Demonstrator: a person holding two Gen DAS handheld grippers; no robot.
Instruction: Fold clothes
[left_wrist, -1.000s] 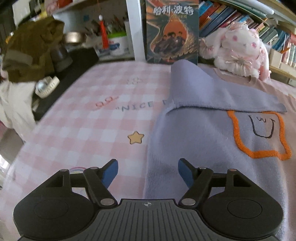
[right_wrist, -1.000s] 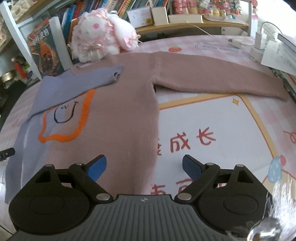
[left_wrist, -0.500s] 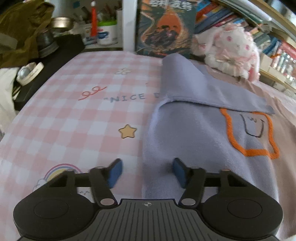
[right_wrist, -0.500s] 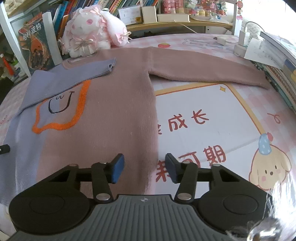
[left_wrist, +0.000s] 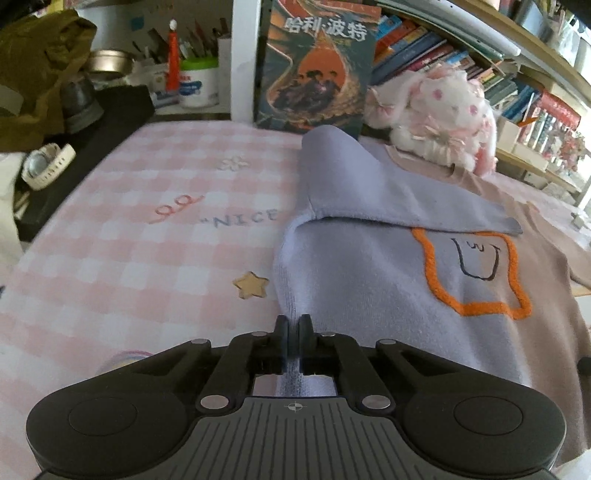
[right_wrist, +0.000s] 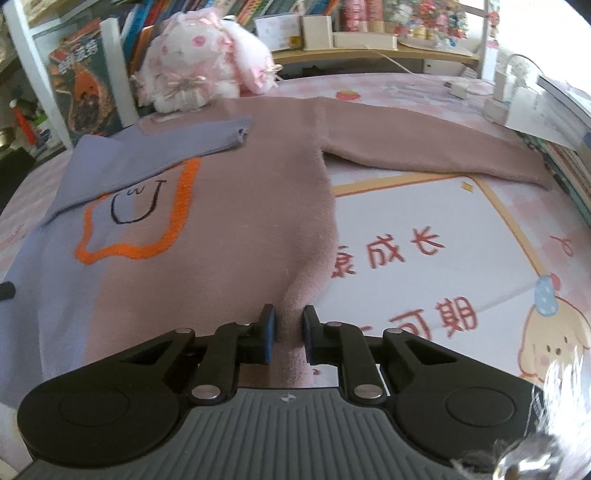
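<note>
A sweater, lilac on one half (left_wrist: 369, 280) and dusty pink on the other (right_wrist: 251, 221), lies flat on the table with an orange outlined smiley patch (right_wrist: 140, 218). Its lilac sleeve (left_wrist: 388, 192) is folded across the chest. Its pink sleeve (right_wrist: 424, 147) lies stretched out to the right. My left gripper (left_wrist: 294, 332) is shut on the lilac hem edge at the sweater's near left corner. My right gripper (right_wrist: 285, 325) is shut on the pink hem at the near right corner, where the fabric bunches between the fingers.
The table has a pink checked cover (left_wrist: 147, 240) and a mat with printed characters (right_wrist: 424, 258). A plush rabbit (right_wrist: 199, 77) and an upright book (left_wrist: 317, 70) stand at the back by bookshelves. A watch (left_wrist: 44, 166) and an olive bag (left_wrist: 33, 66) are at far left.
Both grippers have moved down and forward to the sweater's near hem and closed on it: the left on the lilac corner, the right on the pink corner.
</note>
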